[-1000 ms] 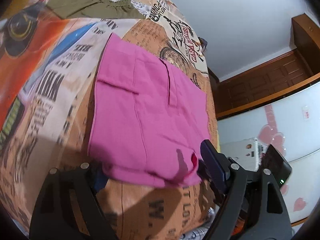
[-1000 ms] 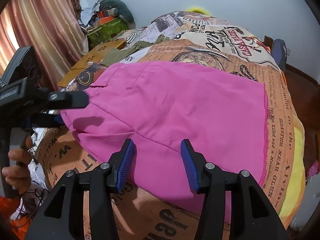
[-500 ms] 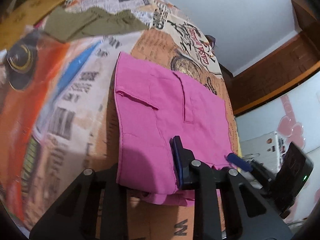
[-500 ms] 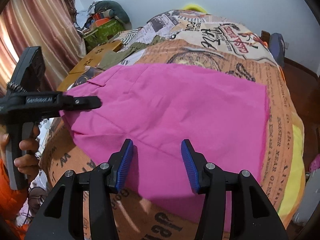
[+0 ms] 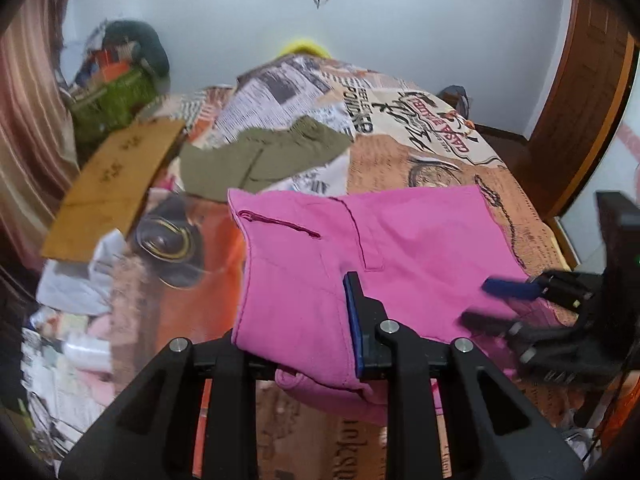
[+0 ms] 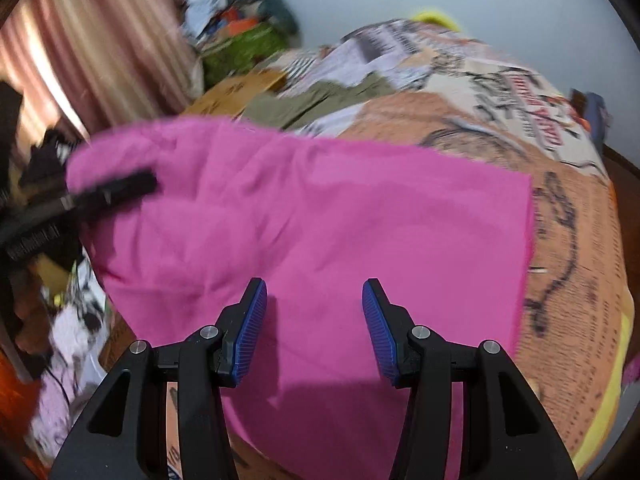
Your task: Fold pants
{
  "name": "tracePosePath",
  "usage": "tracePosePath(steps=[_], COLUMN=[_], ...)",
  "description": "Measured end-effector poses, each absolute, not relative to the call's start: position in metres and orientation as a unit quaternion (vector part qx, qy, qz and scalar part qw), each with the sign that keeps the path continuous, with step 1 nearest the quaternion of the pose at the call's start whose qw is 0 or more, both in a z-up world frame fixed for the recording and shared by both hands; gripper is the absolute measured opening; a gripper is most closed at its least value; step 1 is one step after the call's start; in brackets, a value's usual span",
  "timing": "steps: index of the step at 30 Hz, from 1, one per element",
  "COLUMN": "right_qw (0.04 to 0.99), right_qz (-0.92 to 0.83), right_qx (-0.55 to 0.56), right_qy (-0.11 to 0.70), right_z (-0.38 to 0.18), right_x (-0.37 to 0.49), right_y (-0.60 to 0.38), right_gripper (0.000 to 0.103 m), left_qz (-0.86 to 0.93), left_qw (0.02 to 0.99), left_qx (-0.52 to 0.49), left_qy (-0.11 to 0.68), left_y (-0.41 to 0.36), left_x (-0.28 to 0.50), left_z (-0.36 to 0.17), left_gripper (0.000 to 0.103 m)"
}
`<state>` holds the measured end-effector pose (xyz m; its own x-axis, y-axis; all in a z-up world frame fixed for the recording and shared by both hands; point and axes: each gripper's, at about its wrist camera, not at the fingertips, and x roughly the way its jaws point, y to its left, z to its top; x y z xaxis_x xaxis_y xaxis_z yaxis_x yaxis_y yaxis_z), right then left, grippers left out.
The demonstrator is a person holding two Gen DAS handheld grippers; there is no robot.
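Since a second ago, my left tongs [image 5: 296, 332] went from wide open to clamped on the near-left corner of the pink pants [image 5: 360, 248], and that corner is now lifted off the bed [image 5: 400, 160] with a fold of fabric draped over the left finger. The blue pad of the other finger presses right into the cloth. The rest of the pants lie spread flat across the near part of the bed, on the newspaper-print bedspread [image 6: 568, 240], with their right edge close to the bed's right side.

My right tongs [image 6: 314, 328] sit half open over the near edge of the pants, pads apart and nothing pinched between them, fabric just underneath. In the left view they show up at the right edge, blue tip hovering over the pink cloth.

An olive garment [image 5: 260, 156] lies further up the bed, well apart from the pink pair. A piece of cardboard [image 5: 116, 188] sticks out past the bed's left edge.
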<state>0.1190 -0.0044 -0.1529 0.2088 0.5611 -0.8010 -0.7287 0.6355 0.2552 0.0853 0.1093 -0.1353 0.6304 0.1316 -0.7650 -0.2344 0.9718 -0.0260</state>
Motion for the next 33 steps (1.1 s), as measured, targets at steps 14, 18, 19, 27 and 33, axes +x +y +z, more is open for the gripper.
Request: tracePosePath(steps=[14, 18, 19, 27, 33], right_qw=[0.791, 0.805, 0.808, 0.801, 0.799], right_qz=[0.401, 0.37, 0.362, 0.353, 0.358], right_qx=[-0.066, -0.064, -0.066, -0.053, -0.031], right_qy=[0.458, 0.46, 0.46, 0.481, 0.483], right_z=[-0.142, -0.141, -0.141, -0.164, -0.163], right_x=[0.115, 0.118, 0.118, 0.117, 0.118], right_y=[-0.048, -0.08, -0.087, -0.104, -0.111], right_gripper=[0.047, 0.047, 0.047, 0.047, 0.047], left_qz=[0.067, 0.04, 0.035, -0.02, -0.046], left_qw=[0.927, 0.929, 0.929, 0.923, 0.911], left_qx=[0.074, 0.077, 0.077, 0.065, 0.048], left_qy=[0.361, 0.361, 0.361, 0.38, 0.407], left_y=[0.033, 0.014, 0.01, -0.027, -0.041], left_x=[0.107, 0.121, 0.122, 0.146, 0.157], left_z=[-0.1, -0.095, -0.095, -0.101, -0.116], left_gripper=[0.022, 0.02, 0.02, 0.016, 0.015])
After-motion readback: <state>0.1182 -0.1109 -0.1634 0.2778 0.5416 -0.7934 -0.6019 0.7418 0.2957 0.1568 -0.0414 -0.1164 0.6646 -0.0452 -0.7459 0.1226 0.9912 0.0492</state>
